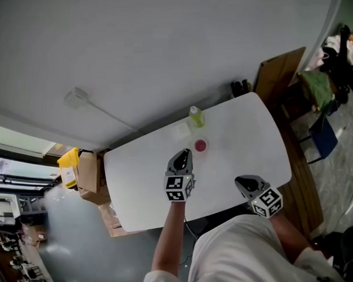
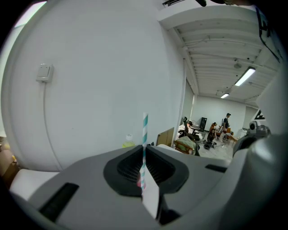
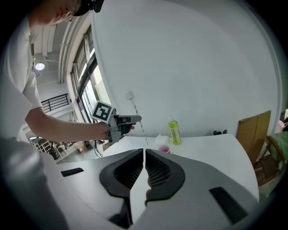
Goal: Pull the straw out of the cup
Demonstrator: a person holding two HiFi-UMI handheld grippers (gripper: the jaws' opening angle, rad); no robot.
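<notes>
The white table (image 1: 246, 134) fills the middle of the head view, slanting from 8 o'clock up towards 2 o'clock. The person's forearm (image 1: 168, 235) reaches up from the bottom edge to the left gripper (image 1: 182, 153), which is held over the table at about 7 o'clock from the cup. The right gripper (image 1: 240, 181) hangs at about 4 o'clock from the cup, near the table's front edge, well apart from the left one.

A green bottle (image 1: 196, 116) stands upright at 12 o'clock from the small pink cup (image 1: 200, 145), just beyond it.

The left gripper's jaws are clamped on the straw (image 2: 145, 130) – teal-and-white striped, upright, its top sticking out past the jaw tips towards 12 o'clock. In the right gripper view the straw (image 3: 139, 120) slants down from that gripper, its lower end at about 9 o'clock from the cup (image 3: 164, 148) and clear of it.

The right gripper's jaws are together – only a thin slit between them – with nothing in them.
</notes>
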